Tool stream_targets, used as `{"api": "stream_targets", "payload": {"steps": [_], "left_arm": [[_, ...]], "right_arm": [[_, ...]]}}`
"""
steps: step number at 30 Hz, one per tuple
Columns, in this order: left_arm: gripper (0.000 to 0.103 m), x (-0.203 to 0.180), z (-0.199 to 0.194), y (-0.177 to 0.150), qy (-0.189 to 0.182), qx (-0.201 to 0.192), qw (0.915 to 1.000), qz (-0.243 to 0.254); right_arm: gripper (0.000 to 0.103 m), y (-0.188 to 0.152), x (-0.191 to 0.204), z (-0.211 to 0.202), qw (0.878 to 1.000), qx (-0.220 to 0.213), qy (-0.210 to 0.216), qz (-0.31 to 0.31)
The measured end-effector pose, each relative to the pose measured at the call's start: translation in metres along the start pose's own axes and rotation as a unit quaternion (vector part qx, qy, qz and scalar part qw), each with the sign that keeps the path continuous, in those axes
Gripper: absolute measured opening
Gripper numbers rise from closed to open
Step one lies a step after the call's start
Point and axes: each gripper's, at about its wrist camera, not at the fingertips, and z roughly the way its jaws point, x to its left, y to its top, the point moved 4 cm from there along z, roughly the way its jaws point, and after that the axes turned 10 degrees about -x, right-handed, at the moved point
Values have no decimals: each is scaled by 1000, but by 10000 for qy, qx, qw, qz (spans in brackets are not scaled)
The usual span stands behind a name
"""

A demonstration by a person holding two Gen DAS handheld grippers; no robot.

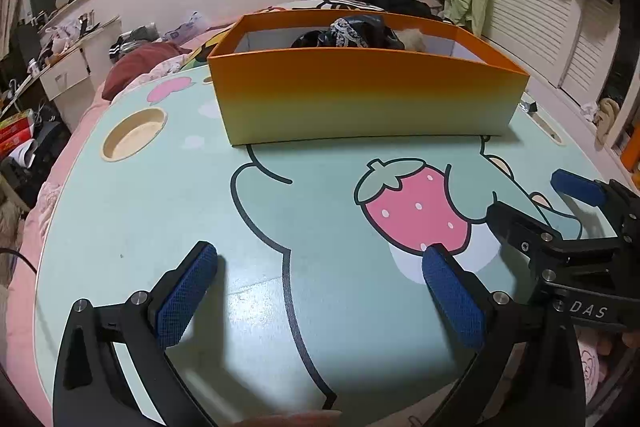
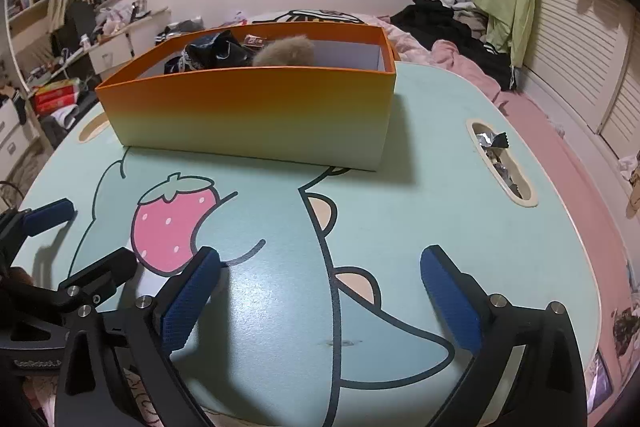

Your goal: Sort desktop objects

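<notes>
Right tool (image 1: 524, 195) lettered "DAS"

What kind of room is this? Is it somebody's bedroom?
Probably yes, a bedroom. A cartoon lap table sits on pink bedding, clothes lie heaped behind, and a cluttered desk stands at the side.

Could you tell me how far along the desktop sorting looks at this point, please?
It looks nearly finished. A dark cloth item and a fluffy brown thing already sit in the orange box. Nothing is in hand: the left claw and right claw are both open and empty. Only foil wrappers in the table's slot remain.
</notes>
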Motion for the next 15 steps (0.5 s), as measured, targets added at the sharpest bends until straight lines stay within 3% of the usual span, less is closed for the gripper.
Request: {"api": "stream_targets", "payload": {"steps": [11, 15], "left_arm": [[102, 6, -10, -42, 234, 8, 9995, -213], [102, 8, -7, -38, 235, 12, 9995, -211]], "right_arm": [[101, 3, -3, 0, 10000, 3, -8, 4], [101, 3, -3, 0, 10000, 3, -9, 3]]}}
